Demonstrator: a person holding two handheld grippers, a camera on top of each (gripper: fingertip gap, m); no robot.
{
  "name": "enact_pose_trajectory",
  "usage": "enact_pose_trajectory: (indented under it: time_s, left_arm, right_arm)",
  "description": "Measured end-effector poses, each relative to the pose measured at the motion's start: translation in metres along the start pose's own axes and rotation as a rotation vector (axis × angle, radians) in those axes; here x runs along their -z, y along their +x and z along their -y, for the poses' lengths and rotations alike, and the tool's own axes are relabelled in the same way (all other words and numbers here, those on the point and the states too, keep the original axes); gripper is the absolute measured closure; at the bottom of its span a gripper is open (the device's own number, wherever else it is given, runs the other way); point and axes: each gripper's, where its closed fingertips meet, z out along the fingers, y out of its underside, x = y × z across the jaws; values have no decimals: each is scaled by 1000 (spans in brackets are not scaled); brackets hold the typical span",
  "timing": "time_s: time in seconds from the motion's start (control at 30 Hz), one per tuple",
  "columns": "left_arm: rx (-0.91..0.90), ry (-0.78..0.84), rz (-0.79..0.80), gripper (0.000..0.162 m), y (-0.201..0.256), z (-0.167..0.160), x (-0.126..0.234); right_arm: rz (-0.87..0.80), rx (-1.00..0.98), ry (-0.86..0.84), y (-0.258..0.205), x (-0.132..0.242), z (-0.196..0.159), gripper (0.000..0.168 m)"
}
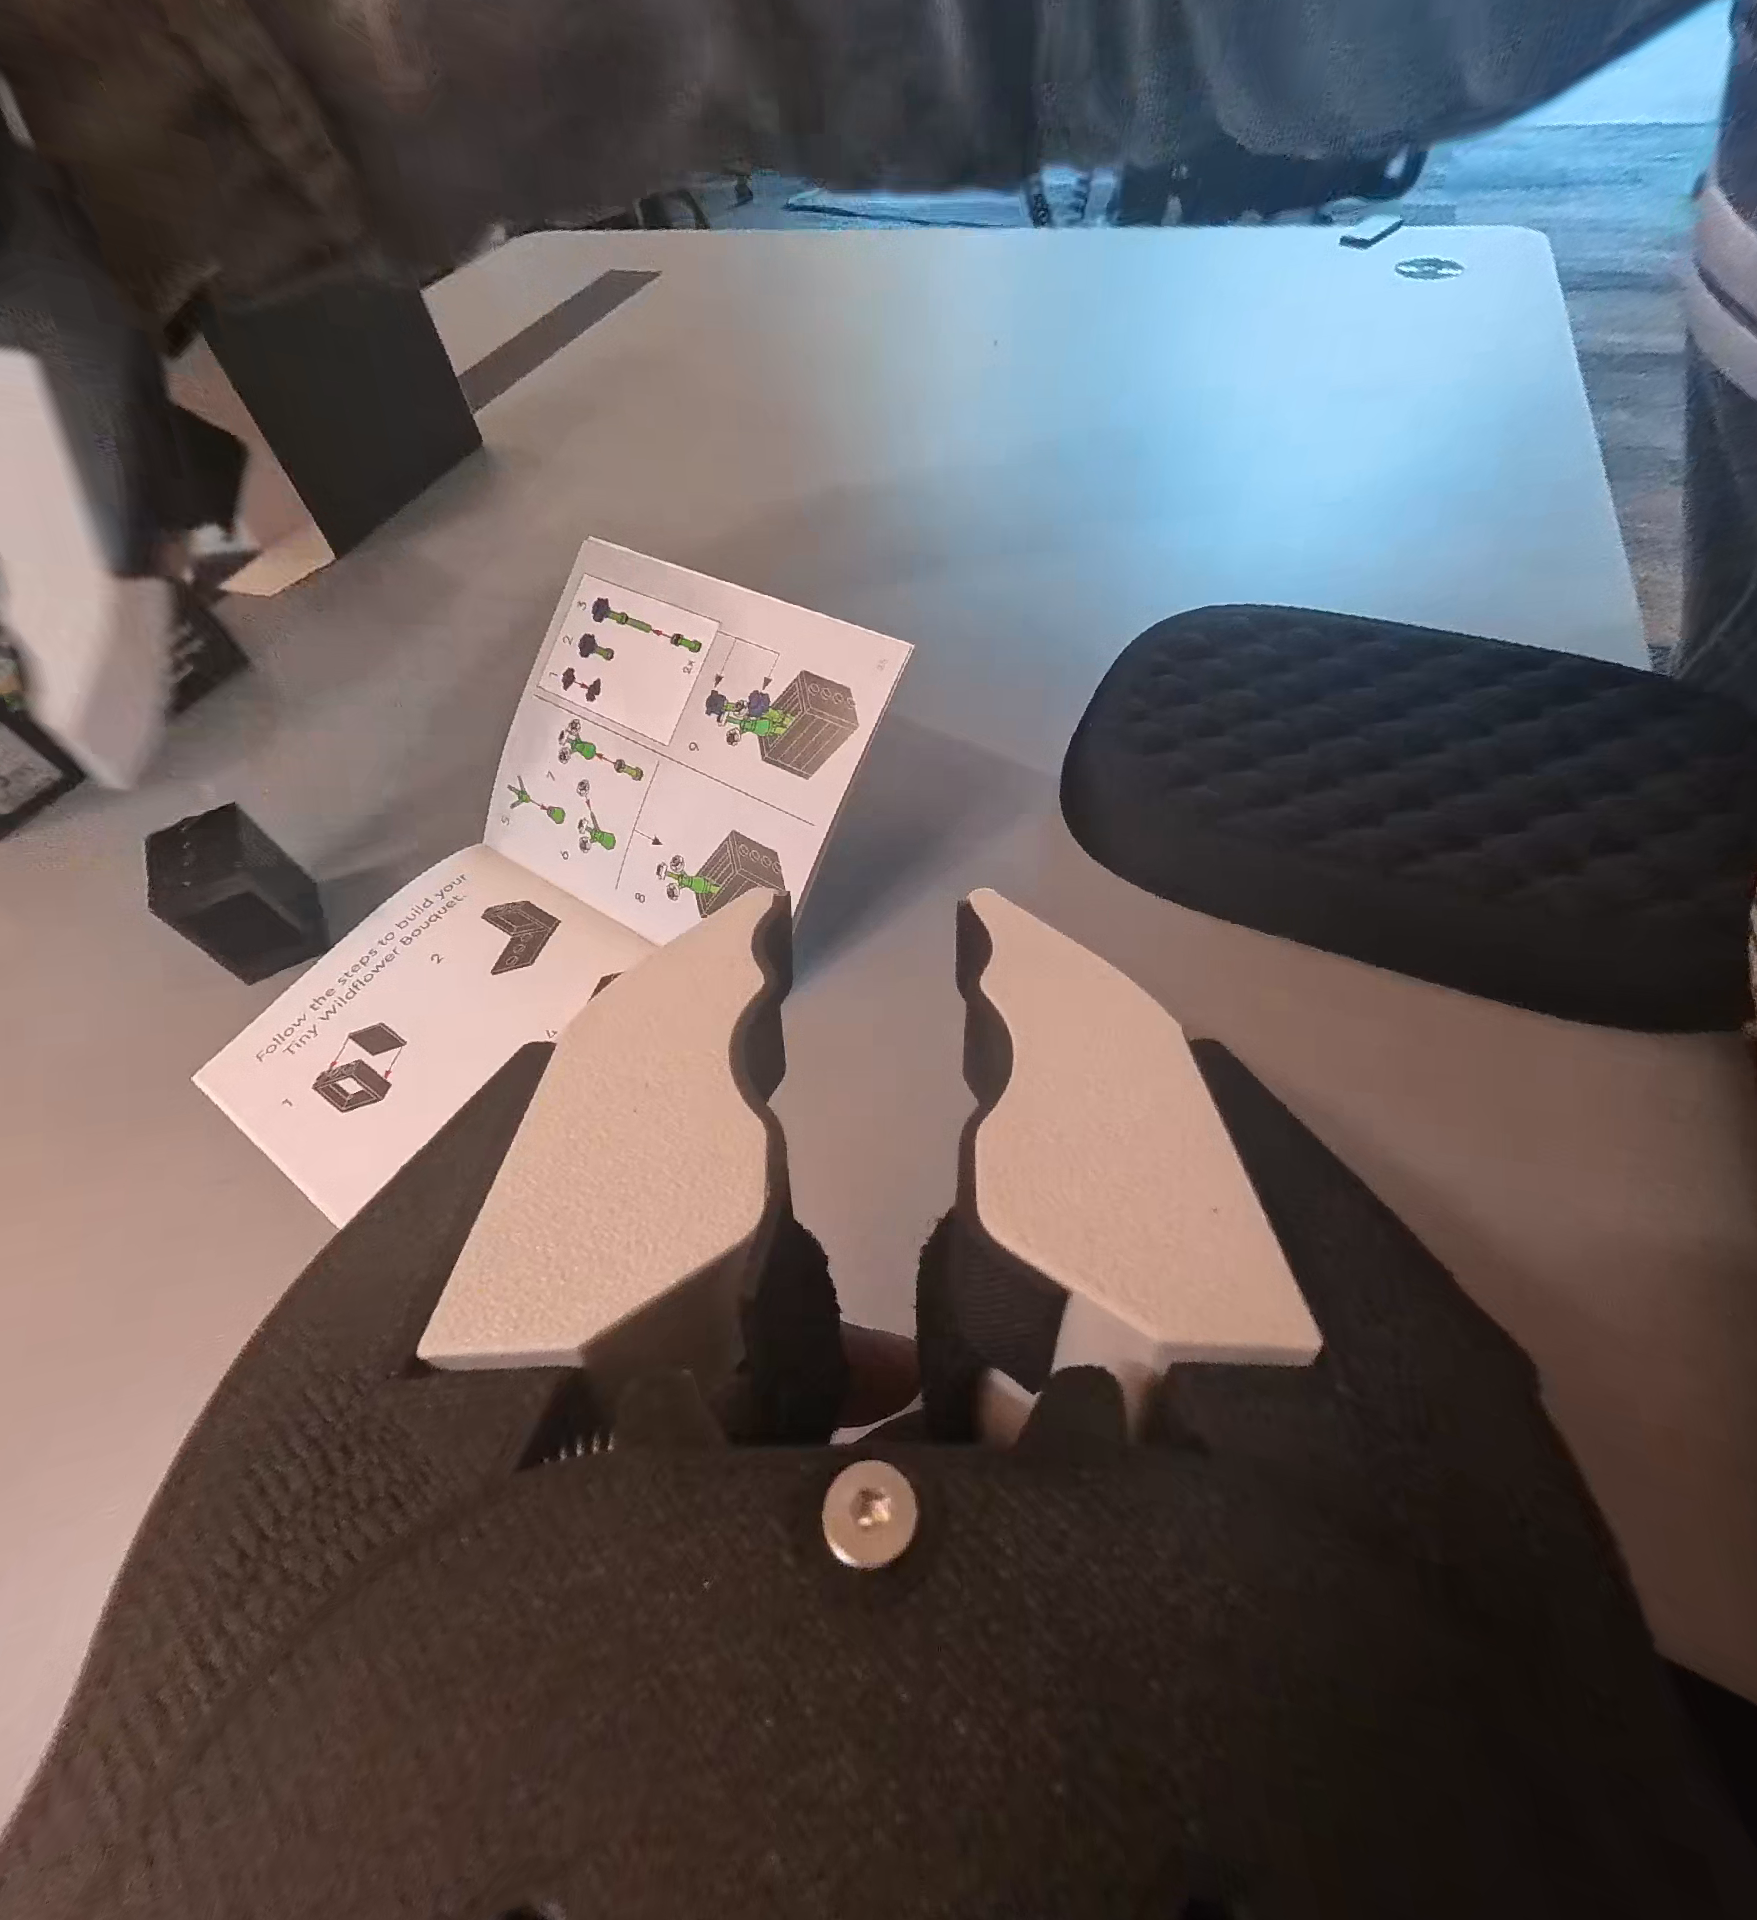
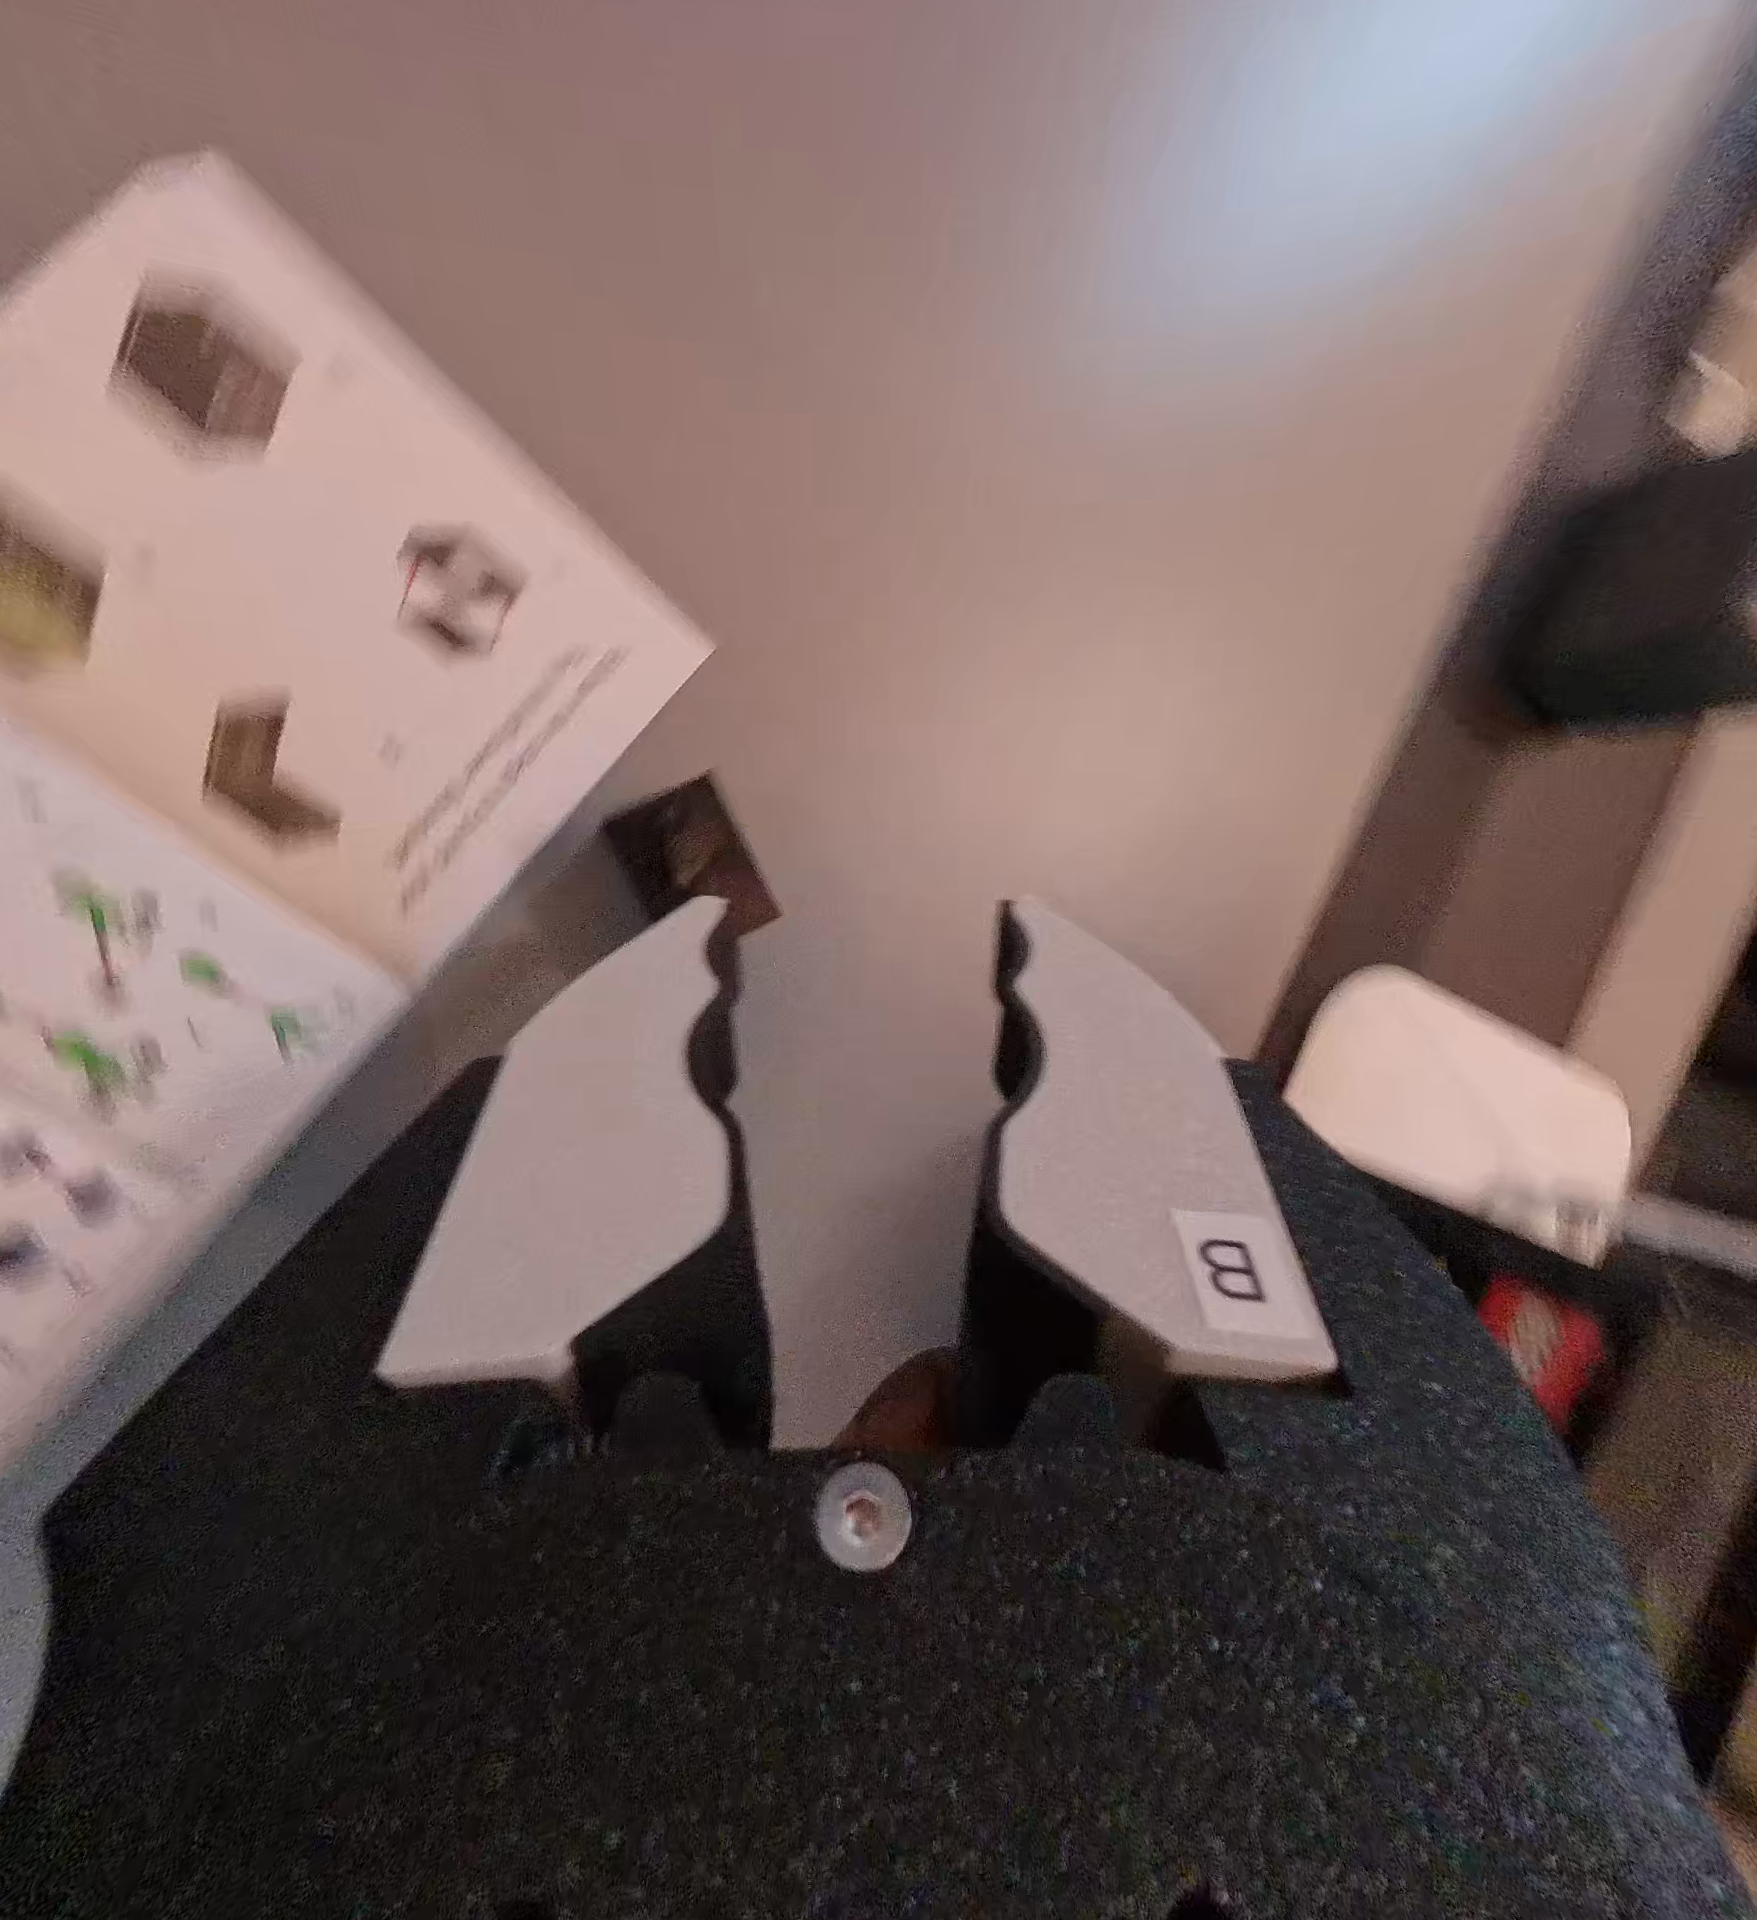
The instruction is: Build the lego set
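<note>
In the left wrist view my left gripper [image 1: 874,920] is open and empty above the grey table [image 1: 1061,468]. The open instruction booklet [image 1: 645,810] lies just beyond its left fingertip. A small black lego box piece [image 1: 230,904] sits left of the booklet. In the right wrist view, which is blurred, my right gripper [image 2: 863,914] is open and empty over the table [image 2: 957,520]. The booklet [image 2: 282,582] lies to its left. A small black lego piece [image 2: 692,847] sits just beyond the left fingertip, next to the booklet's edge.
A black upright box [image 1: 344,405] and the lego set's packaging [image 1: 22,644] stand at the table's left. A black padded armrest [image 1: 1414,810] overlaps the table's right edge. In the right wrist view a white object [image 2: 1456,1101] lies by the table's right edge.
</note>
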Motion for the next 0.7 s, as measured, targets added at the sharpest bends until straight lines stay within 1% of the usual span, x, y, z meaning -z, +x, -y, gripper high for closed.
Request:
enact_pose_trajectory:
  time_s: [0.03,0.1,0.13,0.17,0.2,0.23,0.3,0.33,0.4,0.47,0.5,0.6,0.7]
  left_arm:
    - [-2,0,-1,131,0,0,0]
    - [-9,1,0,131,1,0,0]
    - [-12,-1,0,131,1,0,0]
    - [-14,-2,-1,131,2,0,0]
    - [-19,-2,1,131,2,0,0]
    - [-25,-5,1,131,2,0,0]
    - [-40,-16,1,132,4,-1,-1]
    - [-47,-18,2,132,4,-1,-1]
    - [-57,-19,7,132,5,-2,-1]
    - [-55,-19,7,131,4,-2,-1]
    - [-50,-18,6,131,4,-2,-1]
    - [-34,-17,3,131,3,-2,-1]
    - [-35,-20,2,131,3,-3,-2]
  right_arm:
    - [-67,-169,6,3,8,7,129]
    - [-130,-527,62,-11,18,23,128]
    - [-136,-653,124,-24,19,33,129]
    - [-117,-716,183,-41,19,43,136]
    - [-103,-742,220,-56,15,50,142]
    - [-97,-755,214,-69,7,50,140]
    - [-95,-768,145,-82,-10,39,112]
    - [-83,-775,144,-84,-16,36,106]
    - [-5,-810,204,-89,-24,42,105]
    - [79,-839,270,-94,-28,50,97]
    - [93,-841,292,-95,-30,52,91]
    - [55,-854,299,-89,-34,43,73]
    - [19,-885,280,-87,-32,32,67]
